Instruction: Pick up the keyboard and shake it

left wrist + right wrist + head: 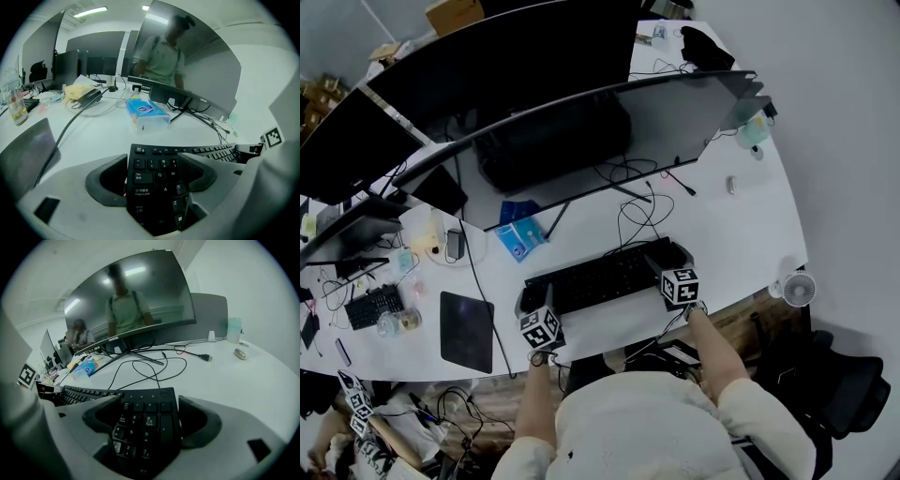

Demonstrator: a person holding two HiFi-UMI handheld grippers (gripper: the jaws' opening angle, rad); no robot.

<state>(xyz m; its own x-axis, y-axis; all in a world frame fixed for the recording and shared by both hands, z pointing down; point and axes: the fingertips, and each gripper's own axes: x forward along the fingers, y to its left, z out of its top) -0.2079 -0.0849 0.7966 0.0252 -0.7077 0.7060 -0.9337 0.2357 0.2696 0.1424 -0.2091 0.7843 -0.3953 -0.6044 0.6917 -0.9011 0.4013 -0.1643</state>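
A black keyboard (600, 277) lies across the front of the white desk (741, 234). My left gripper (532, 302) holds its left end and my right gripper (671, 257) its right end. In the left gripper view the keyboard (154, 173) fills the space between the jaws of the left gripper (157, 174), which press on its front and back edges by the Tab and Caps Lock keys. In the right gripper view the number pad end of the keyboard (140, 420) is clamped the same way in the right gripper (146, 422). Whether the keyboard is off the desk I cannot tell.
A large curved monitor (581, 131) stands just behind the keyboard, with loose black cables (642, 214) at its foot. A blue tissue pack (521, 236) lies behind the left end and a dark mouse pad (467, 330) to its left. A small fan (799, 289) sits at the right edge.
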